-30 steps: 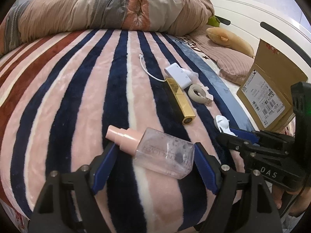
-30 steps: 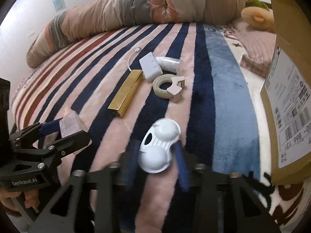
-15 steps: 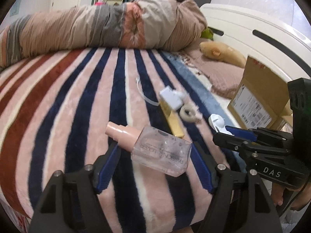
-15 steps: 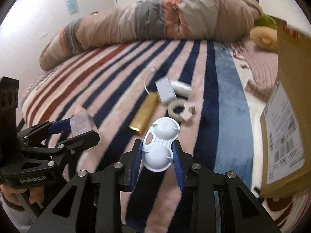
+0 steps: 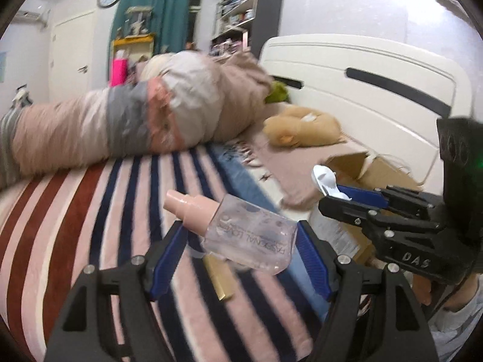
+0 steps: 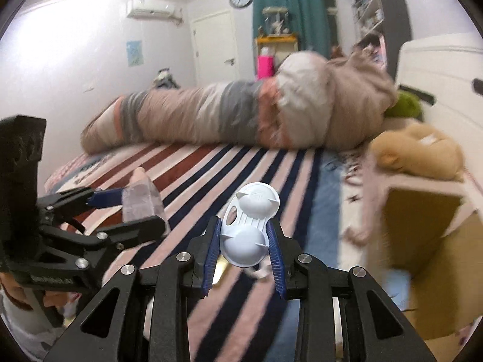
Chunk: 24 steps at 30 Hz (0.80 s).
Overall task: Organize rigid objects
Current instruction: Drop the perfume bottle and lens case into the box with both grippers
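Observation:
My left gripper (image 5: 241, 250) is shut on a clear spray bottle (image 5: 247, 238) with a pink cap, held lying across the jaws, above the striped blanket (image 5: 90, 226). It also shows at the left of the right wrist view (image 6: 132, 208). My right gripper (image 6: 243, 241) is shut on a white two-domed plastic piece (image 6: 247, 229), also lifted off the bed. It also shows in the left wrist view (image 5: 326, 181), to the right. A gold bar (image 5: 219, 277) lies on the blanket below the bottle.
An open cardboard box (image 6: 431, 259) stands on the bed at the right, also in the left wrist view (image 5: 371, 172). A rolled duvet (image 5: 135, 120) lies across the far side. A tan plush toy (image 5: 302, 126) rests by the white headboard (image 5: 377, 84).
Both grippers have risen from the blanket with their objects, and the views have tilted up toward the room. The tape roll and white adapter have dropped out of sight.

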Motion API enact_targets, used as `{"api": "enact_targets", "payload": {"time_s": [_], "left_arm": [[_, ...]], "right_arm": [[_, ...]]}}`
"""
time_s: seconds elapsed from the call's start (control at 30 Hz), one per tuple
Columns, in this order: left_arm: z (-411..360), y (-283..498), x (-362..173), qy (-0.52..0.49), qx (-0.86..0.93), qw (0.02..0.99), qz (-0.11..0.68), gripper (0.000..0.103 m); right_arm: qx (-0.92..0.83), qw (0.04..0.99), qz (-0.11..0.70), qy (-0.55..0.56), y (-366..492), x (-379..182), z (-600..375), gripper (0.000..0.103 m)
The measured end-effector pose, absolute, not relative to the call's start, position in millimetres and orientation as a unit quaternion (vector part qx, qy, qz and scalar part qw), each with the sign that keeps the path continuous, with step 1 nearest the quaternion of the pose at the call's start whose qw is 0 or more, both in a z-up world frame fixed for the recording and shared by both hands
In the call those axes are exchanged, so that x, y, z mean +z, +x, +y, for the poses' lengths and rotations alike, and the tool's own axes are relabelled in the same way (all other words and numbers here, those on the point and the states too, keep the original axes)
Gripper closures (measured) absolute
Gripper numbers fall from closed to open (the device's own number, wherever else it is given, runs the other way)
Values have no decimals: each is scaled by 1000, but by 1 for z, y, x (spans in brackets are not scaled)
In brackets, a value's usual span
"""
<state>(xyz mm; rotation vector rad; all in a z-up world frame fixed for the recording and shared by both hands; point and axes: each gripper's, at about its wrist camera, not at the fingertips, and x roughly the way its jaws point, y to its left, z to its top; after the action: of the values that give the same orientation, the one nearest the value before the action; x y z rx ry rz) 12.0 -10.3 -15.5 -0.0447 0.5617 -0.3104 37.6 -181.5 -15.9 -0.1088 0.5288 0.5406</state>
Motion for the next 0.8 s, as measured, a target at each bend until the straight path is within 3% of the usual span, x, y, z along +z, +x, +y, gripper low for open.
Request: {"api": "enact_targets", "payload": {"time_s": [0.3, 0.8], "left_arm": [[-112, 45, 22, 27, -238, 937, 256, 32], [-217, 92, -9, 71, -296, 897, 321, 32]], "right_arm": [[152, 951, 268, -33, 50, -15, -282, 77], [90, 941, 323, -39, 72, -54, -350, 76]]}}
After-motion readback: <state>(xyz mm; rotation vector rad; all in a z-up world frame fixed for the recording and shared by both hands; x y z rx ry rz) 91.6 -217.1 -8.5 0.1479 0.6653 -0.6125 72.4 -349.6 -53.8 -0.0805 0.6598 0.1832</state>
